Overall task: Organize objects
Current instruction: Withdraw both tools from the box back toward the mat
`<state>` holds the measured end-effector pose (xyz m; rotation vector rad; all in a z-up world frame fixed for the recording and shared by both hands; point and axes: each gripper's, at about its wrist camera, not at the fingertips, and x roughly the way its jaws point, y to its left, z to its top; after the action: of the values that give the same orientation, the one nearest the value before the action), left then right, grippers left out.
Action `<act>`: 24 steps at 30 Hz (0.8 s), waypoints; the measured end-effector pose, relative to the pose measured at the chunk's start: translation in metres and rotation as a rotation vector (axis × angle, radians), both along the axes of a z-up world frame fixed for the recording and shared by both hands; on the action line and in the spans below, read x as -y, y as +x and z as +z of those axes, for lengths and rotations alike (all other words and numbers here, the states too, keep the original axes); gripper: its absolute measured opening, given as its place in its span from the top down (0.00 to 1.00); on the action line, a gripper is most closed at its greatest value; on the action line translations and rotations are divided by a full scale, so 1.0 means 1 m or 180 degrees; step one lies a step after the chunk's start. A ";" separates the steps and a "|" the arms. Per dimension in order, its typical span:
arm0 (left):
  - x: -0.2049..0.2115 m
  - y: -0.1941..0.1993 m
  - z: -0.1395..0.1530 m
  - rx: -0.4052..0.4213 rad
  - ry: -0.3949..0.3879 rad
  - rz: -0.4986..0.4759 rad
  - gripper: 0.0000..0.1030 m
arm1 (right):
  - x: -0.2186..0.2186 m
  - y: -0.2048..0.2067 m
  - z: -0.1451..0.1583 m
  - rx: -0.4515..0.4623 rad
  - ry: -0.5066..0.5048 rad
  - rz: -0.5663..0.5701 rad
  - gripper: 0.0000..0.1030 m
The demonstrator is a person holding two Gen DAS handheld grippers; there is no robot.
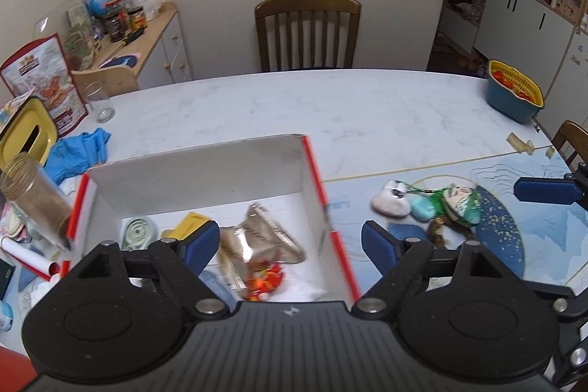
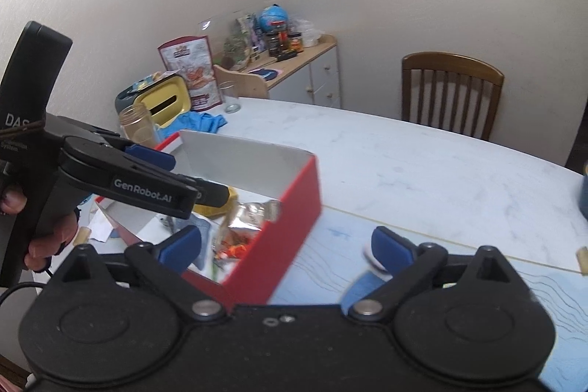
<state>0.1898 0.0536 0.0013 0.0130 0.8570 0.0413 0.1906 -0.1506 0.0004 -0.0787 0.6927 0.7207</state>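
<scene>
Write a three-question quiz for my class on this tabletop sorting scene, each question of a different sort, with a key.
1. True or false: the left gripper is clamped on the crinkly clear snack packet.
2. Where does the snack packet lie? A) inside the red cardboard box with white inner walls B) on the wooden slat-back chair C) in the yellow-and-blue plastic basket
3. Fill in: the small pile of trinkets lies on the blue patterned mat, ______ the box.

Key: 1 false, both its fingers stand apart with nothing between them; 2 A; 3 outside.
</scene>
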 end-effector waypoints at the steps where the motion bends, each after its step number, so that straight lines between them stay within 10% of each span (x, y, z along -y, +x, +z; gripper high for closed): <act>1: 0.006 0.001 -0.001 -0.0001 0.0005 -0.0012 0.18 | 0.008 0.001 -0.001 -0.0005 0.0008 -0.0024 0.02; 9: 0.050 0.015 -0.014 -0.0013 -0.0064 -0.0145 0.02 | 0.065 0.010 -0.016 -0.0103 -0.0084 -0.0237 0.02; 24: 0.101 0.068 -0.065 -0.0084 -0.0273 -0.0166 0.02 | 0.118 0.057 -0.063 -0.0174 -0.0403 -0.0224 0.02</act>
<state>0.2579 -0.0470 -0.0641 -0.0444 0.8837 -0.0447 0.2480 -0.2688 -0.0623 -0.1503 0.7893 0.6128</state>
